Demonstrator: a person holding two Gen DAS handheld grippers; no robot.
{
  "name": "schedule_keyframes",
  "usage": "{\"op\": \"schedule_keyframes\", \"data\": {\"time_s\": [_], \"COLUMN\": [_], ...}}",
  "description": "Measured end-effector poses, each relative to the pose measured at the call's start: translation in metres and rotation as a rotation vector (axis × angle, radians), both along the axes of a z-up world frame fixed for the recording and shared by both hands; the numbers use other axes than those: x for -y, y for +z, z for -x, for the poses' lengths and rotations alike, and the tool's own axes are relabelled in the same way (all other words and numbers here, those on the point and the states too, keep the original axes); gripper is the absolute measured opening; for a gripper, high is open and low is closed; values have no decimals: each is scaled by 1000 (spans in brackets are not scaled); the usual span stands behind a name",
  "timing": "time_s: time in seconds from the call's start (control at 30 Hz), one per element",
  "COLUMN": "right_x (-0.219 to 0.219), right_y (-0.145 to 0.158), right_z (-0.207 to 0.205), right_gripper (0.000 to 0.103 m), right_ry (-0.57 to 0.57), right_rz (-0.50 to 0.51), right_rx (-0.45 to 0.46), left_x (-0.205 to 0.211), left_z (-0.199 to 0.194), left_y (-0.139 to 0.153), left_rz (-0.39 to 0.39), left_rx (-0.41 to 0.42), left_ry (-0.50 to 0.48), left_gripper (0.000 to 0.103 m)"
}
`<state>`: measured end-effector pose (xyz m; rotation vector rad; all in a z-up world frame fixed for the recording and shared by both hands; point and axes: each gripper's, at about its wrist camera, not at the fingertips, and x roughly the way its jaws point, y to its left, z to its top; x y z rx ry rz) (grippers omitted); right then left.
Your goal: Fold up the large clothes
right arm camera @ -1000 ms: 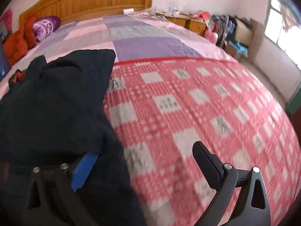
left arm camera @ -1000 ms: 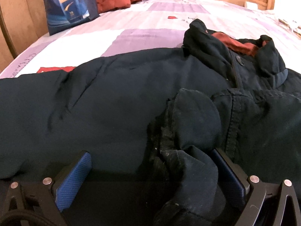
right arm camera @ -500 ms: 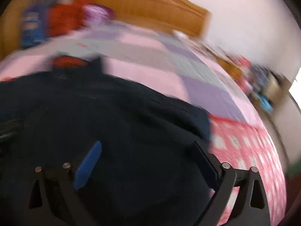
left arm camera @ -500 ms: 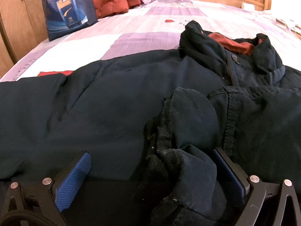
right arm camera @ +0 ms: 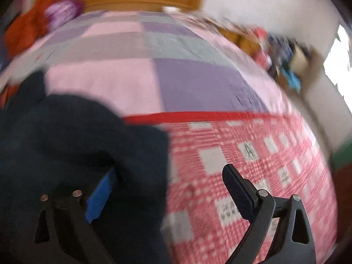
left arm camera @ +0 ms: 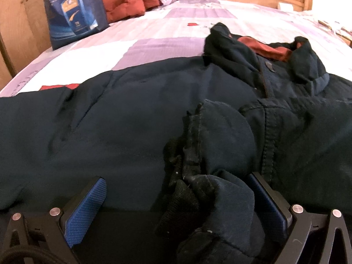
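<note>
Your left gripper (left arm camera: 176,200) is spread wide, sleeve cuff (left arm camera: 211,198) lying loose between its fingers atop the jacket (left arm camera: 123,118) on the bed (right arm camera: 198,83). Right gripper (right arm camera: 169,189) looks released too, though it's blurry; probably repositioning.

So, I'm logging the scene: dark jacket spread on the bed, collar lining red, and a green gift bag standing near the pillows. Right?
Not quite: the gift bag is blue, not green, as the left wrist view shows. The dark jacket on the bed and its red collar lining are as you said.

The right wrist view is motion-blurred, and the dark jacket (right arm camera: 77,143) hides the right gripper's (right arm camera: 167,189) left finger.
</note>
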<state>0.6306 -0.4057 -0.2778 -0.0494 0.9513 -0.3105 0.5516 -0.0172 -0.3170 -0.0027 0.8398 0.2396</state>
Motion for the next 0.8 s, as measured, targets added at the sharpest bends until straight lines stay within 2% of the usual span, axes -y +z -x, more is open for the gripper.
{"op": "schedule_keyframes", "data": {"time_s": [0.07, 0.1, 0.13, 0.17, 0.2, 0.27, 0.3, 0.37, 0.4, 0.43, 0.47, 0.53, 0.6, 0.63, 0.7, 0.8], "right_x": [-6, -21, -36, -52, -66, -97, -116, -145, -158, -163, -157, -107, -54, -33, -20, -42], "right_y": [4, 10, 14, 20, 25, 28, 27, 17, 10, 0, -8, -13, -13, -17, -32, -42], "right_z": [0, 6, 14, 25, 37, 57, 62, 67, 68, 69, 68, 70, 83, 90, 97, 98], "right_gripper": [101, 97, 95, 95, 95, 95, 95, 95, 94, 94, 94, 93, 94, 97, 97, 98], "right_ry": [-9, 6, 31, 79, 129, 212, 244, 335, 375, 374, 347, 162, -56, -100, -89, -62], "right_rz": [42, 124, 165, 151, 94, 36, 44, -23, -21, 40, 68, 31, 41, -28, -123, 16], "right_rx": [6, 22, 49, 82, 111, 130, 119, 90, 64, 41, 32, 49, 88, 106, 103, 126], "left_x": [1, 0, 0, 1, 1, 1, 1, 1, 1, 1, 1, 1, 1, 2, 4, 9], "left_z": [0, 0, 0, 0, 0, 0, 0, 0, 0, 0, 0, 0, 0, 0, 0, 1], "left_y": [0, -1, -1, -1, -1, -1, -1, -1, -1, -1, -1, -1, -1, -1, 0, 10], "left_rz": [-7, -4, -2, -5, -7, -12, -13, -14, -14, -13, -10, -6, -6, -9, -15, -52], "left_rx": [0, 0, 0, 0, 0, -1, -1, -2, -2, -2, -1, 1, 2, 3, 1, -15], "left_ry": [0, 2, 3, 3, 4, 4, 4, 3, 3, 3, 2, 2, 2, 2, -1, -19], "left_gripper": [103, 103, 103, 103, 103, 103, 103, 103, 103, 103, 103, 103, 103, 103, 103, 103]}}
